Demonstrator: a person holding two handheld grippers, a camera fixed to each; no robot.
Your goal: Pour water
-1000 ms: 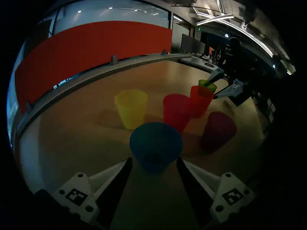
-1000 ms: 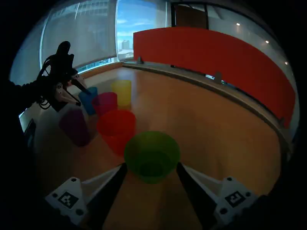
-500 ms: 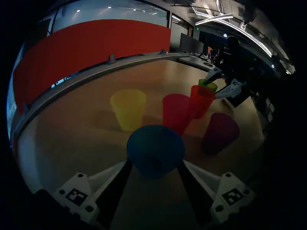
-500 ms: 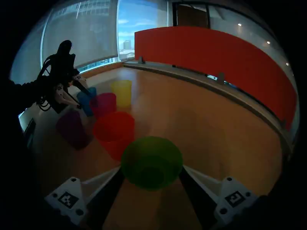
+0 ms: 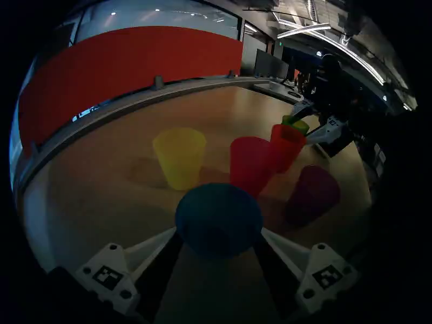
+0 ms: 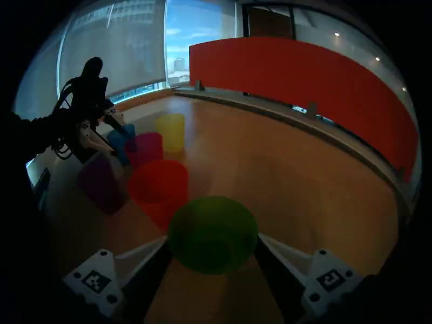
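Left gripper view
Left gripper (image 5: 218, 233): clamped on the blue cup, one finger against each side of it.
Blue cup (image 5: 218, 216): held low in the middle and tipped so its dark mouth faces the camera. Whether it holds water cannot be told.
Table (image 5: 108, 194): a long wooden top, in dim light.
Yellow cup (image 5: 179, 156): upright on the table, beyond the blue cup and to the left.
Pink cup (image 5: 250, 164): upright, just beyond the blue cup and to the right of the yellow one.
Red cup (image 5: 286, 147): right behind the pink cup, partly hidden by it.
Purple cup (image 5: 313, 191): stands on the right, apart from the others.
Right gripper (image 5: 300, 127): far off behind the red cup, with its two white fingers either side of the green cup.
Green cup (image 5: 294, 123): its rim shows above the red cup.
Red wall panel (image 5: 129, 65): runs along the far edge of the table.

Right gripper view
Right gripper (image 6: 212, 240): grasping the green cup (image 6: 212, 229), which is tipped mouth-on to the camera, its inside too dark to read.
Red cup (image 6: 156, 186): just beyond the green cup, to the left.
Pink cup (image 6: 144, 148): behind the red one.
Yellow cup (image 6: 170, 129): farthest back.
Purple cup (image 6: 100, 181): on the left.
Left gripper (image 6: 117, 140): far left, closed around the blue cup (image 6: 123, 141).
Window (image 6: 197, 32): bright sky behind.
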